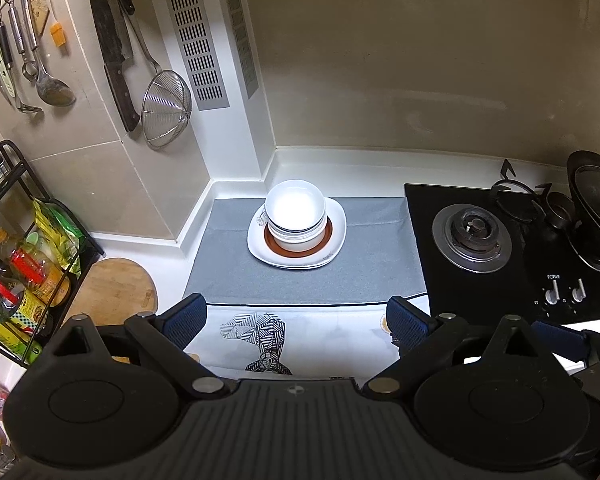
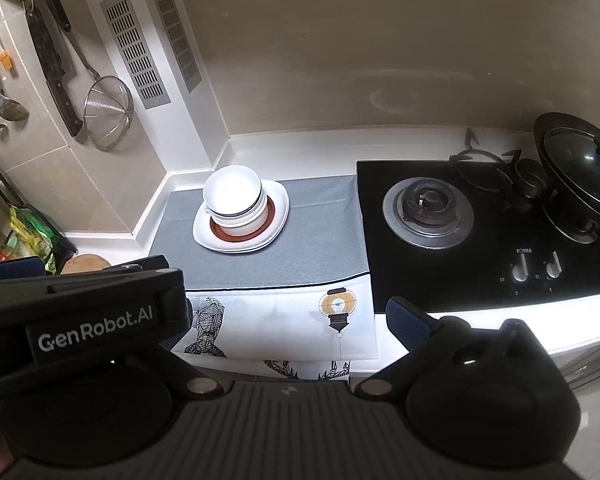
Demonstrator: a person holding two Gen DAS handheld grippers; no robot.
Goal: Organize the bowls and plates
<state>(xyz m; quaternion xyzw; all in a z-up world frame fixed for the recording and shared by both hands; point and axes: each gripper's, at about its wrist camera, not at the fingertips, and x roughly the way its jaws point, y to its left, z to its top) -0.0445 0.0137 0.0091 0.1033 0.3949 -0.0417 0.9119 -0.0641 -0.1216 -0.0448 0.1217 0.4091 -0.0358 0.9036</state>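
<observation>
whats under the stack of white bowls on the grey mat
The stack of white bowls sits on a plate with a brown-red ring, which rests on larger white squarish plates on the grey mat. The plate centres and any pattern there are covered.

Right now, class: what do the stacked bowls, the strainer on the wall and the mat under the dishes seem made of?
Stacked bowls: probably glazed ceramic, white and glossy with bright glare. Strainer: metal wire mesh, silvery sheen. Mat: likely fabric or felt, grey, matte, no reflections.
</observation>
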